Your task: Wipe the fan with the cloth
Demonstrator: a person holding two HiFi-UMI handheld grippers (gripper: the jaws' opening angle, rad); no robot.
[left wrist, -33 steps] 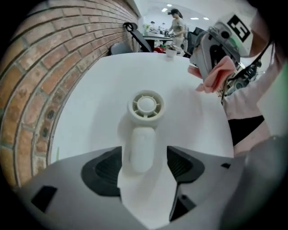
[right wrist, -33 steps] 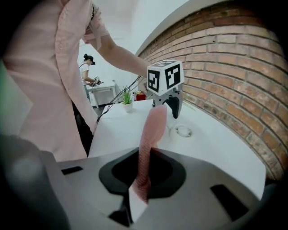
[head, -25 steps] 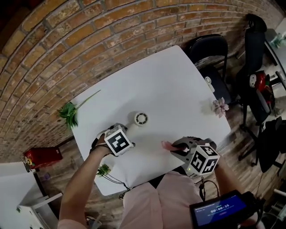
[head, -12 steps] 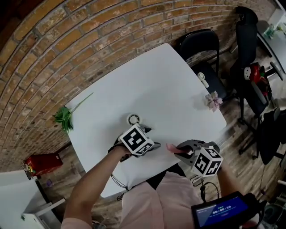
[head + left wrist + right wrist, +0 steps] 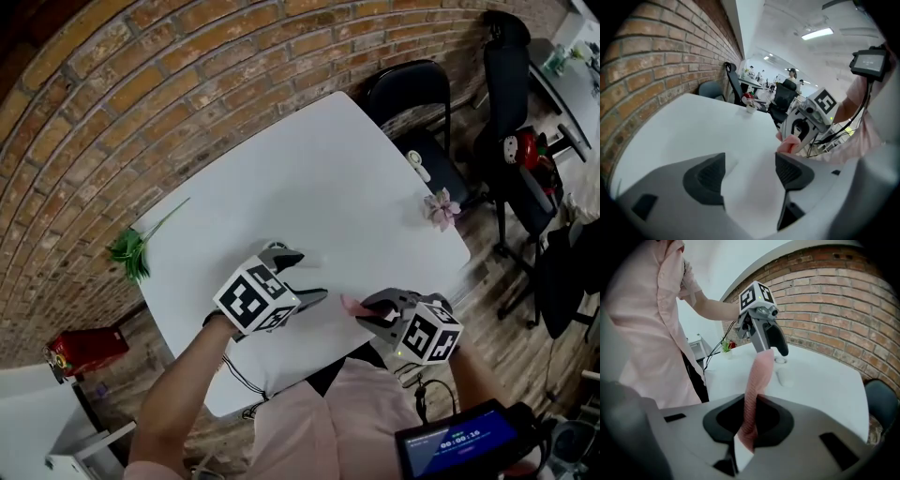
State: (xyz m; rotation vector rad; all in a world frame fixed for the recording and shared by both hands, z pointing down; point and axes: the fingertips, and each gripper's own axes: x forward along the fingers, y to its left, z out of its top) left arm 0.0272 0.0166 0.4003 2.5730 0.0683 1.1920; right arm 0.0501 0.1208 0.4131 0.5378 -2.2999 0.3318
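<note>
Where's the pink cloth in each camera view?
Head view: cloth low centre, in right gripper.
Left gripper view: cloth right of centre, above the right-hand jaw.
Right gripper view: cloth centre, clamped between the jaws.
Shared landmark: white table.

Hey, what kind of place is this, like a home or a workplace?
Most likely an open-plan office: a black chair stands by the white table along a brick wall, and the left gripper view shows further workstations under ceiling strip lights.
</note>
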